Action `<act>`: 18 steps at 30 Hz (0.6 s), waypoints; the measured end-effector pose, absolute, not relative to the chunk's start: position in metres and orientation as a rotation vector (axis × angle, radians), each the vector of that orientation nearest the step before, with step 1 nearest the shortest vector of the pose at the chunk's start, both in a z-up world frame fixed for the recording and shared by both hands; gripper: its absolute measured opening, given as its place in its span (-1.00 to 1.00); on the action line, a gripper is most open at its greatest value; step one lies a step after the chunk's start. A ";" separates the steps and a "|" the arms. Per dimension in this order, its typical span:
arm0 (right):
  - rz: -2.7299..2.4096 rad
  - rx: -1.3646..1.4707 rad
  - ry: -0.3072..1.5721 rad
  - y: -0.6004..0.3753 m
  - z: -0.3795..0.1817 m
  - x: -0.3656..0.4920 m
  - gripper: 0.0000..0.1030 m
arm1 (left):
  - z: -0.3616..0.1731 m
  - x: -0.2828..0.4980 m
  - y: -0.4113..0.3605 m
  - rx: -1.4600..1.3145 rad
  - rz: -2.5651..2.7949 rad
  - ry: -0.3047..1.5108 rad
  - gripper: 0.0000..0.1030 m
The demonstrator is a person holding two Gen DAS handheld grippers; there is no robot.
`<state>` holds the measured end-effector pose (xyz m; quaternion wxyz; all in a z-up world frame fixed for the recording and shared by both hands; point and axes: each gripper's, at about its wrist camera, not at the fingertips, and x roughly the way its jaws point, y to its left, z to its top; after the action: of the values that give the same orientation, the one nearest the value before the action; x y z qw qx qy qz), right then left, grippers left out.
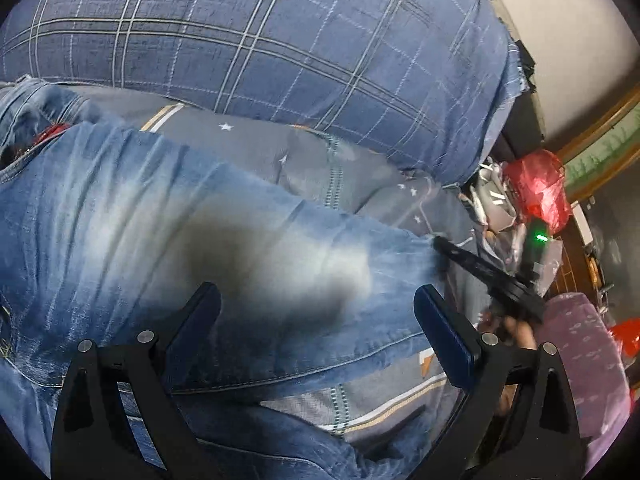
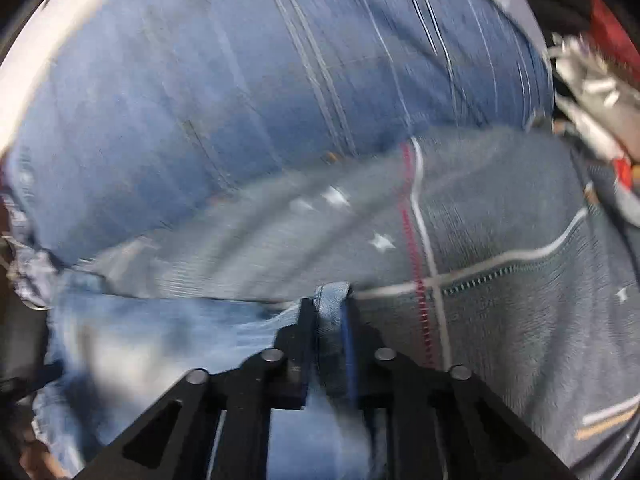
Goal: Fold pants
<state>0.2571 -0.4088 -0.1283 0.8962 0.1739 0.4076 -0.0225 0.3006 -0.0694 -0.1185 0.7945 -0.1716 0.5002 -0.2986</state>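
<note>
Faded blue jeans [image 1: 160,220] lie across a grey star-print bed sheet [image 1: 312,152]. My left gripper [image 1: 316,308] is open just above the jeans' leg, its shadow falling on the denim. My right gripper [image 2: 328,304] is shut on a bunched edge of the jeans [image 2: 332,320]; the rest of the denim [image 2: 132,344] trails to the left. In the left wrist view the right gripper [image 1: 444,252] shows at the far end of the leg, blurred.
A blue plaid quilt [image 1: 260,32] is piled behind the jeans and also shows in the right wrist view [image 2: 240,80]. A red plastic bag [image 1: 540,188] and clutter lie beside the bed at right. A purple patterned cloth [image 1: 588,360] is at lower right.
</note>
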 end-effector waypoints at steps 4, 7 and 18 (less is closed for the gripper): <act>0.094 0.361 0.671 -0.373 -0.070 0.178 -0.82 | -0.115 0.299 -0.065 -0.396 -0.668 1.070 0.91; 0.217 0.314 0.601 -0.331 -0.049 0.113 -0.82 | -0.111 0.297 -0.054 -0.488 -0.703 1.066 0.91; 0.314 0.281 0.617 -0.279 -0.059 0.055 -0.83 | -0.113 0.303 -0.078 -0.428 -0.681 1.177 0.91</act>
<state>0.0555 -0.2794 -0.0595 0.9311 0.1371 0.3013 0.1534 0.3034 -0.0779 -0.1135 0.7565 -0.1964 0.5400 -0.3123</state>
